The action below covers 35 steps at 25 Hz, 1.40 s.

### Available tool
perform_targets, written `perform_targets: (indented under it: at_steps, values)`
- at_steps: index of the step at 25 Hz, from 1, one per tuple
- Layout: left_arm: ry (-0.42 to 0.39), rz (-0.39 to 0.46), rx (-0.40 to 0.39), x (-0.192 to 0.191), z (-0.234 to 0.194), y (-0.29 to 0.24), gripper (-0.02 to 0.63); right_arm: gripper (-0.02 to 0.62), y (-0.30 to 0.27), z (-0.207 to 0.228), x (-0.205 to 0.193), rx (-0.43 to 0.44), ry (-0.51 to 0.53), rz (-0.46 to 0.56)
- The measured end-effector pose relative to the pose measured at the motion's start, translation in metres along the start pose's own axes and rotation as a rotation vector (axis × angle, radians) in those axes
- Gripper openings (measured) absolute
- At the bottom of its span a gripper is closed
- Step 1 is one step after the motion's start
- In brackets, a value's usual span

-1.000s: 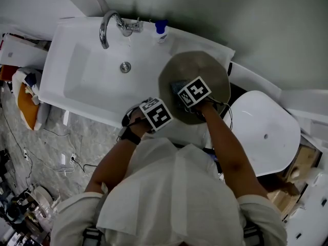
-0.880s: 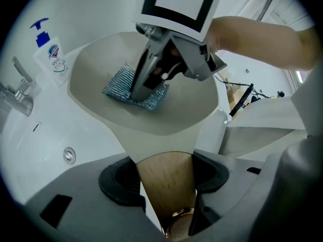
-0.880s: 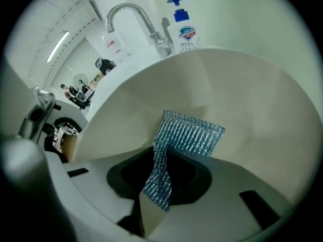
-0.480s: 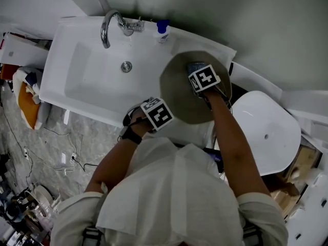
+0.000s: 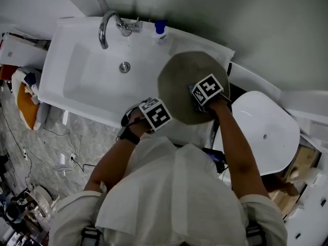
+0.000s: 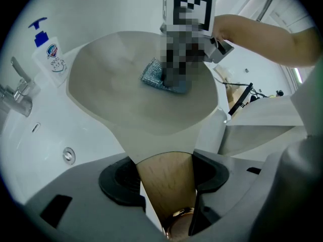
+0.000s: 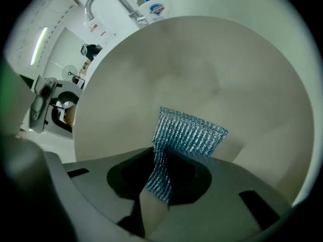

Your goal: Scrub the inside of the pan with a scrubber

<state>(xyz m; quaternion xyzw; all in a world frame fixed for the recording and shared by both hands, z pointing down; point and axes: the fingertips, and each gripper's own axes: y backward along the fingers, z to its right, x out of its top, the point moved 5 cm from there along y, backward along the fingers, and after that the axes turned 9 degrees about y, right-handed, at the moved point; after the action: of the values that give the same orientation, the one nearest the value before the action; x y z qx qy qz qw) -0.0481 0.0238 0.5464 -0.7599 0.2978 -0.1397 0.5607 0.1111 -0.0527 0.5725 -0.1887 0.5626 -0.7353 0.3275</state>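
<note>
Pinching a ribbed blue scrubber (image 7: 189,132), right tongs (image 7: 157,183) sit inside the round matte pan (image 7: 202,69); left tongs (image 6: 169,193) clamp its wooden handle (image 6: 162,173).

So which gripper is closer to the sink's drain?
Left. The left gripper holds the pan's handle at the sink's front edge, near the drain; the right gripper, holding the scrubber, is over the pan, further right.
</note>
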Motion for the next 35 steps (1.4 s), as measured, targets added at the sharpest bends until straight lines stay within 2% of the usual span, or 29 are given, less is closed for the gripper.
perform_targets:
  at_steps: [4,7,13,20,24,29,33,35]
  values:
    - [-0.002,-0.001,0.001,0.001,0.000,0.000,0.261,0.078,-0.011,-0.025,0.016,0.043,0.051,0.063]
    - [-0.002,-0.002,0.003,0.001,0.001,0.000,0.261,0.078,-0.013,-0.029,0.034,0.035,0.069,0.129]
    - [0.004,0.004,0.003,0.002,0.000,0.000,0.261,0.078,-0.006,-0.006,0.064,-0.081,0.047,0.253]
    - [0.005,0.007,0.000,0.002,-0.002,0.000,0.261,0.078,0.013,0.035,0.049,-0.173,-0.036,0.220]
    - [0.004,0.008,-0.002,0.002,-0.001,0.000,0.261,0.078,0.016,0.038,0.022,-0.141,-0.067,0.126]
    - [0.001,0.003,-0.003,0.002,-0.001,0.000,0.261,0.074,0.004,0.013,-0.002,-0.030,-0.030,0.038]
    - [0.000,0.003,-0.005,0.002,-0.001,0.000,0.261,0.072,-0.009,-0.021,0.006,0.062,0.032,0.041]
    - [-0.002,0.004,-0.005,0.002,-0.001,0.000,0.261,0.071,-0.015,-0.033,0.016,0.082,0.060,0.062]
